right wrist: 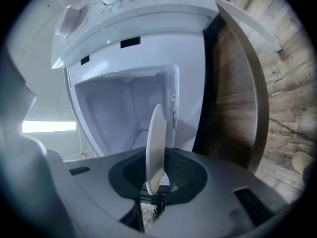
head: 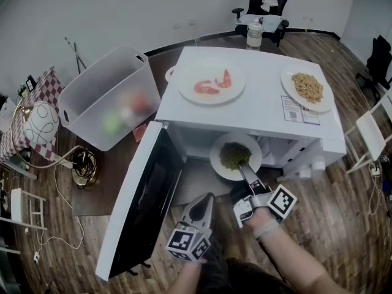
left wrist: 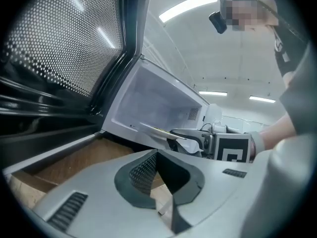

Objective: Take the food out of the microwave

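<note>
A white plate of green food [head: 235, 156] sits half out of the open white microwave [head: 263, 121], at the front of its cavity. My right gripper [head: 247, 171] is shut on the plate's near rim. In the right gripper view the plate [right wrist: 156, 143] shows edge-on between the pads of that gripper [right wrist: 153, 182], with the empty cavity [right wrist: 119, 108] behind. My left gripper [head: 202, 208] hangs lower, in front of the microwave beside the open door [head: 147, 195], jaws together and holding nothing. The left gripper view shows its tips [left wrist: 157, 155] closed, with the plate [left wrist: 158, 131] and right gripper [left wrist: 190, 138] beyond.
On top of the microwave stand a plate of shrimp [head: 211, 81] and a plate of pale noodles [head: 307, 88]. A clear plastic bin [head: 107, 100] sits to the left on a dark table, a bottle [head: 254, 34] behind. The door swings out to the left.
</note>
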A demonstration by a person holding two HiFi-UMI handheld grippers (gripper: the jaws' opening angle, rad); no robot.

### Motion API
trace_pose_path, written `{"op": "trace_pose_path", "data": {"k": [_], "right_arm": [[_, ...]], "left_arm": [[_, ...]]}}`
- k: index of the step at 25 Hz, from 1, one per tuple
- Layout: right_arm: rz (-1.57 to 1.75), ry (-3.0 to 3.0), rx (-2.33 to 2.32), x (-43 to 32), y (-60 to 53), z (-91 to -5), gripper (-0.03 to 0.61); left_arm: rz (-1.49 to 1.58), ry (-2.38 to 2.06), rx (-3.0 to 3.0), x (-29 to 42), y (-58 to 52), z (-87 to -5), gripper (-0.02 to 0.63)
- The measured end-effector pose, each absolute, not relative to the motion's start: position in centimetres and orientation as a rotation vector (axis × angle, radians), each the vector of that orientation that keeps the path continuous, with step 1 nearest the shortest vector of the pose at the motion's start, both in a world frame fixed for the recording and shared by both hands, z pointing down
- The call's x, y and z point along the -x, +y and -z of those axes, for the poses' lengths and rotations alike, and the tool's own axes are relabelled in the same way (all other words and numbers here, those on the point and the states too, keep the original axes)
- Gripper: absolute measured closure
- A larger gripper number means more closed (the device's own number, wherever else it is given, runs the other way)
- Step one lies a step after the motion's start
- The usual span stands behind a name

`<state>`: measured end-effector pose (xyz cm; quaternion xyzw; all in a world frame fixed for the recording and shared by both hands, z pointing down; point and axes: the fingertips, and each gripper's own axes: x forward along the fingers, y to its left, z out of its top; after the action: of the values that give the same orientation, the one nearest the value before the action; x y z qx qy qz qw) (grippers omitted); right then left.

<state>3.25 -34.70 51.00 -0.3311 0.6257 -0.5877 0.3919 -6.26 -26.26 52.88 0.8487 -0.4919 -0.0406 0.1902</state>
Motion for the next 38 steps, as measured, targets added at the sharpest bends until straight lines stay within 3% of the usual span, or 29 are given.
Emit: {"op": "trace_pose_path", "data": {"k": [38], "right_arm": [[1.53, 1.583, 0.737, -4.3, -27.9, -48.1, 0.518]], "left_arm": [[0.129, -1.48, -2.41, 6.3, -20.1, -48.4, 0.611]]}}
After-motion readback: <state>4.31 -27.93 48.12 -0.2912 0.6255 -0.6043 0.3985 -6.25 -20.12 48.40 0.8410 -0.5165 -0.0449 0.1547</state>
